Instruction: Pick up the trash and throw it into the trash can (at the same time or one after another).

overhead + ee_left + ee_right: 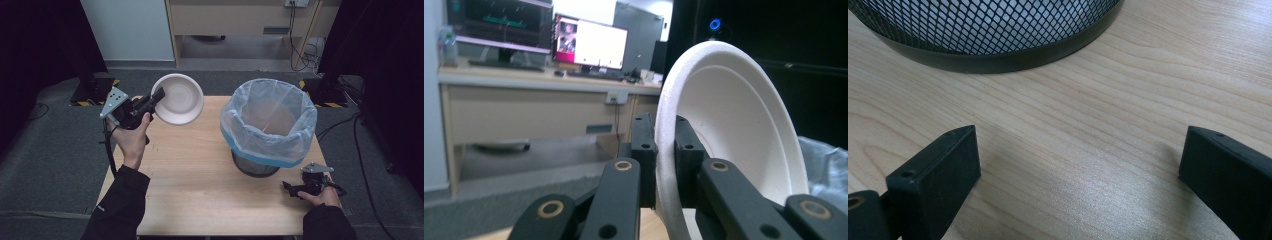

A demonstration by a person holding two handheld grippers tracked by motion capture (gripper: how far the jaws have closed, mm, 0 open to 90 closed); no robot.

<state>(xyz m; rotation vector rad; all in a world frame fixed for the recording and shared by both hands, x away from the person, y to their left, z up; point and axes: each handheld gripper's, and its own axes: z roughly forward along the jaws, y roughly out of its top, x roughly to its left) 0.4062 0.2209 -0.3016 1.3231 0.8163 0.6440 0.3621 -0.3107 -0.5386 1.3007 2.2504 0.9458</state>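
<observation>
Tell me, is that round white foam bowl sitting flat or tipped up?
Tipped up. The round white foam bowl is off the wooden table, on edge, its rim pinched by the left gripper.

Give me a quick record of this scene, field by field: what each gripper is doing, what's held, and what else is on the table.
left gripper: shut on the rim of the white round foam bowl, held up on edge above the table's far left corner
right gripper: open, nothing between the jaws, low over the table beside the bin's base
bin: black wire-mesh wastebasket lined with a pale blue plastic bag, upright on the right half
table: light wooden tabletop
bowl contents: none seen
</observation>
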